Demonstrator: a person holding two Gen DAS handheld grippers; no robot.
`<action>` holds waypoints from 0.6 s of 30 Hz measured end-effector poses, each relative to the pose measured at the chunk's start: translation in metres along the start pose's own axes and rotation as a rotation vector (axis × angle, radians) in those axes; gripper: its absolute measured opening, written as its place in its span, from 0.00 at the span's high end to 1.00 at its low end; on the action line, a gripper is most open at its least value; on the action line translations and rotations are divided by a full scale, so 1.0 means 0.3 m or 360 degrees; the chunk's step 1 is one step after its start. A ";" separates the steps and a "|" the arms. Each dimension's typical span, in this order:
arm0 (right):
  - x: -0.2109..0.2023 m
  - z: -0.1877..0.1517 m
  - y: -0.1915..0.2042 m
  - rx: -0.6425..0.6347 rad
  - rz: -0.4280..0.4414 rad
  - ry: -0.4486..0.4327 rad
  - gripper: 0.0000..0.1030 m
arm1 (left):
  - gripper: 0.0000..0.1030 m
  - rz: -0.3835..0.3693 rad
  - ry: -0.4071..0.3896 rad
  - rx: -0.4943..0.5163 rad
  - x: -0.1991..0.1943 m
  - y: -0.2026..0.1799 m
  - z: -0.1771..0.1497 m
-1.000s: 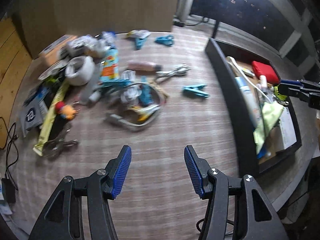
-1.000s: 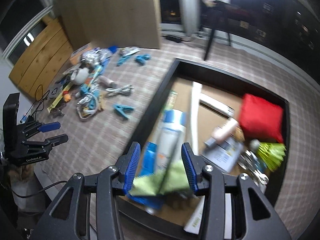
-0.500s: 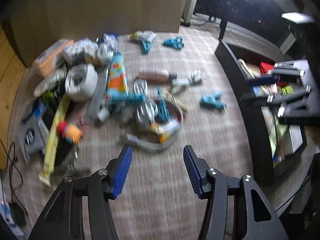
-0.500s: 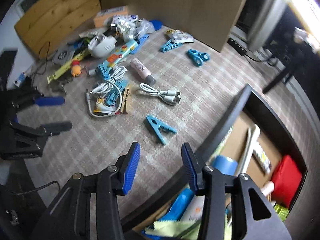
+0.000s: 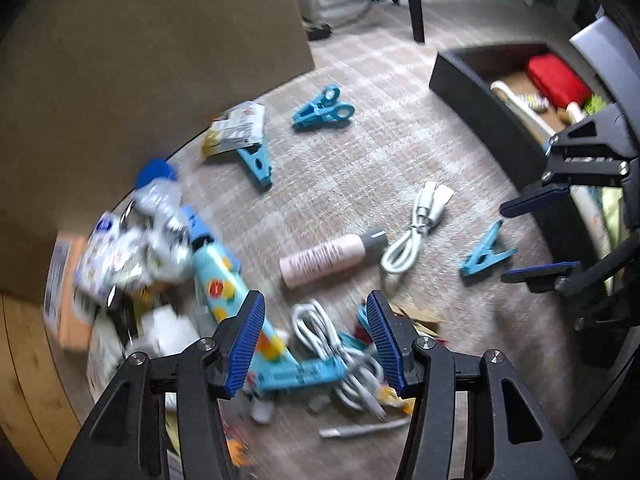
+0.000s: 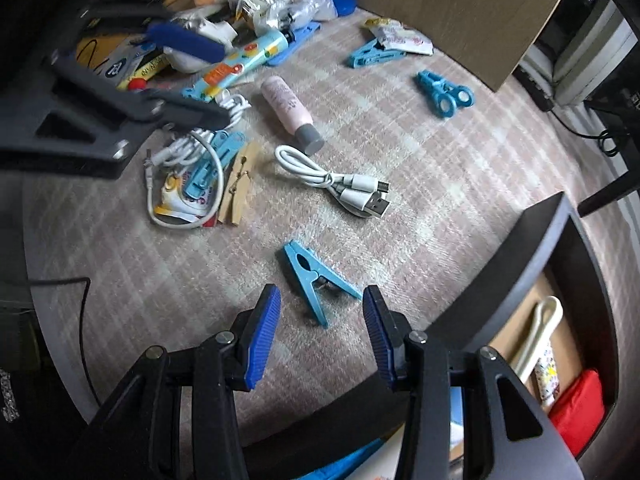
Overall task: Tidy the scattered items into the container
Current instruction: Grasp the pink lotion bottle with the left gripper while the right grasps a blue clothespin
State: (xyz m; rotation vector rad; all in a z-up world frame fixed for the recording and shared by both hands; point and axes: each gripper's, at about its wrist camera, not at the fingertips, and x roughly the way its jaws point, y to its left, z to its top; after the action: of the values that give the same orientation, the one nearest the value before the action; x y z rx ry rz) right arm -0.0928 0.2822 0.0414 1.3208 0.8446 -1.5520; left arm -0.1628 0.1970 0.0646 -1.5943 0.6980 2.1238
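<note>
Both tools have swung away from the black open-topped container (image 6: 516, 256) since a second ago and now point down at the clutter on the checked tabletop (image 6: 400, 128). Left tool (image 5: 316, 334) hangs with its blue pads well apart and nothing gripped, above a coiled white cable (image 5: 320, 328) and a patterned light-blue tube (image 5: 224, 288) in the near-left heap. Right tool (image 6: 320, 332) is likewise spread wide and empty, just above a light-blue plastic clothes peg (image 6: 310, 280) lying flat beside the container's left wall. Farther off lie a pink bottle with a grey cap (image 6: 290, 110), a white USB cable (image 6: 340, 184) and blue clips (image 6: 444, 90). Inside the container sit a red pouch (image 6: 580, 412) and a cream handle (image 6: 540, 332).
</note>
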 end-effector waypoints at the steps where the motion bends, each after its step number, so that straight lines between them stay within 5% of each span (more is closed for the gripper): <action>1: 0.008 0.002 -0.002 -0.0004 -0.0002 0.0004 0.59 | 0.51 0.0007 0.0016 0.0028 0.015 0.001 0.011; 11: 0.053 0.028 -0.027 -0.0050 -0.0006 0.0048 0.59 | 0.51 -0.0124 0.0108 0.0228 0.117 -0.019 0.076; 14: 0.056 0.035 -0.018 -0.0085 -0.0019 0.0042 0.59 | 0.50 -0.0154 0.0120 0.0198 0.135 -0.018 0.088; 18: 0.057 0.052 -0.027 -0.0057 -0.0013 0.0037 0.59 | 0.62 -0.0220 0.0100 0.0099 0.135 -0.002 0.093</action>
State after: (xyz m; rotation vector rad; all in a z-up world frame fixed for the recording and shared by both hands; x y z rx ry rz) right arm -0.1064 0.2673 0.0274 1.3136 0.8896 -1.5235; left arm -0.1949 0.2149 0.0320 -1.6327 0.6475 1.9431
